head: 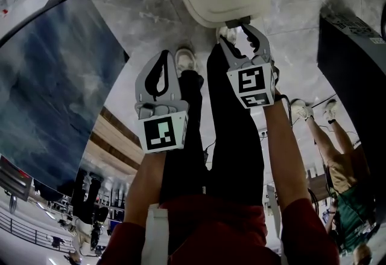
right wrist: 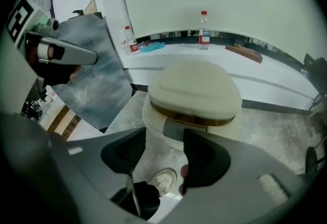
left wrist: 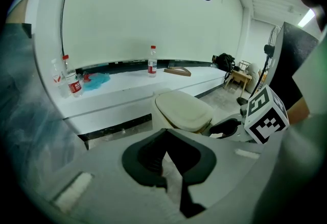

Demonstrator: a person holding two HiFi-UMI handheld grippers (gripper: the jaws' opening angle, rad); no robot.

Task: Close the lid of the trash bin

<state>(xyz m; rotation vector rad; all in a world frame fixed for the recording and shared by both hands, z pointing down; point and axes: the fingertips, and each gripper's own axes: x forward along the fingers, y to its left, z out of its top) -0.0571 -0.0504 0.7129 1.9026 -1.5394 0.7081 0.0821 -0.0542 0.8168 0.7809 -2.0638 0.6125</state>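
Right gripper [right wrist: 164, 142] hangs just in front of the trash bin [right wrist: 152, 116], jaws spread wide with nothing between them, only the bin's grey front tab [right wrist: 176, 128] beyond. The cream lid [right wrist: 194, 88] looks down, though a thin brown seam shows under its edge. Left gripper [left wrist: 166, 141] waits off to the side, jaws pressed together, empty. Best play: press the lid's front edge straight down, then check that seam.

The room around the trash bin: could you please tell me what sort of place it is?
Probably an indoor workroom or studio: a grey stone-look floor, a long white ledge under a white wall, and water bottles standing on it.
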